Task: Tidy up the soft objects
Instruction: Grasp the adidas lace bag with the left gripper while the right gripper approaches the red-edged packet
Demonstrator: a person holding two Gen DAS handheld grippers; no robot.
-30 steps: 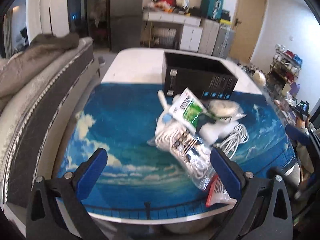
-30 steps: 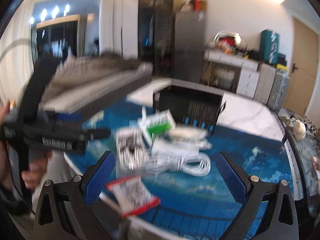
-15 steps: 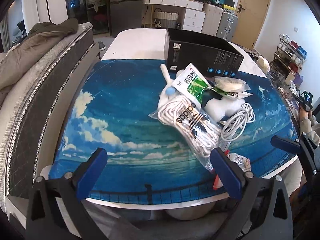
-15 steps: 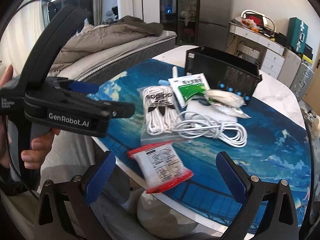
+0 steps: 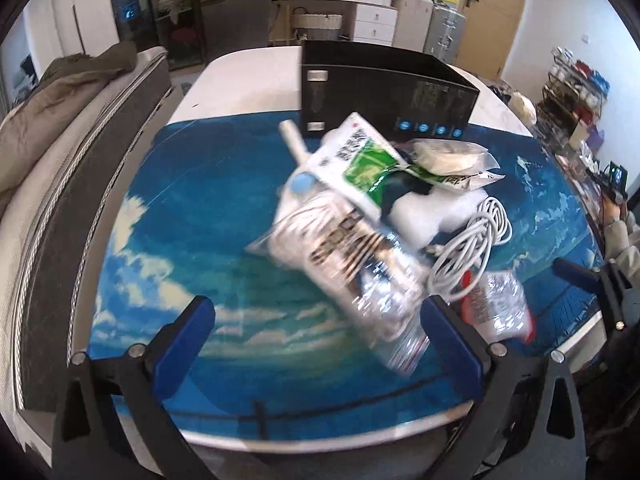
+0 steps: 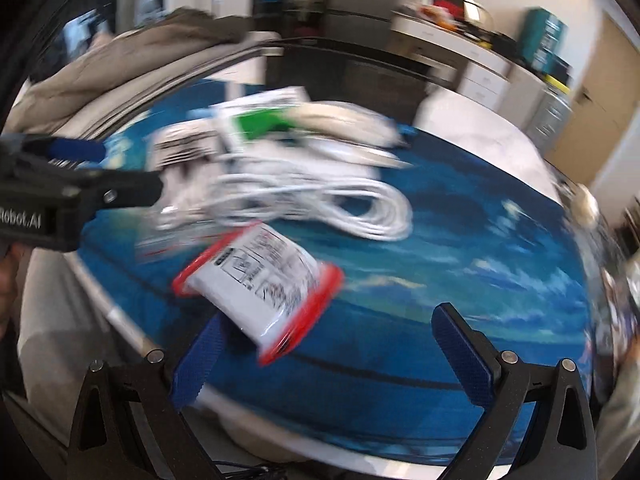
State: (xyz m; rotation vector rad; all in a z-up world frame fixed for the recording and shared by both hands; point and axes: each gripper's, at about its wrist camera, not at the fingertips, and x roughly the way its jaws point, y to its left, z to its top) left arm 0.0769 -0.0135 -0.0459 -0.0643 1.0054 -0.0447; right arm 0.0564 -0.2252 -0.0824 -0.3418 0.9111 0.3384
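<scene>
Left wrist view: left gripper (image 5: 316, 332) wide apart, nothing between its blue pads (image 5: 182, 338), hovering over the near edge of the blue sky-print mat (image 5: 160, 248) on the white table (image 5: 240, 80). Pile of soft items sits mid-mat: clear bag of white cord (image 5: 352, 272) nearest, its lower end just beside the right pad; green-white pouch (image 5: 356, 160) lying on top of it toward the far side; clear pack with beige contents (image 5: 452, 160) right of the pouch; loose white cable coil (image 5: 472, 240) right of the bag; red-edged packet (image 5: 496, 304) at the near right, touching the cable. Black box (image 5: 384, 96) stands behind the pile, at the mat's far edge. Right gripper (image 5: 592, 284) pokes in at the right edge, apart from the packet. Bed (image 5: 60, 152) with a brown cover along the left. Right wrist view, heavily motion-blurred: right gripper (image 6: 328, 356) also wide apart, empty; the red-edged packet (image 6: 260, 284) lies on the mat (image 6: 460, 272) just ahead of the left pad (image 6: 198, 364), overlapping it in the picture, contact cannot be told. Cable coil (image 6: 360, 208) and green pouch (image 6: 260, 124) beyond it, smeared. Left gripper (image 6: 76, 192) crosses in from the left, above the pile's near side.
</scene>
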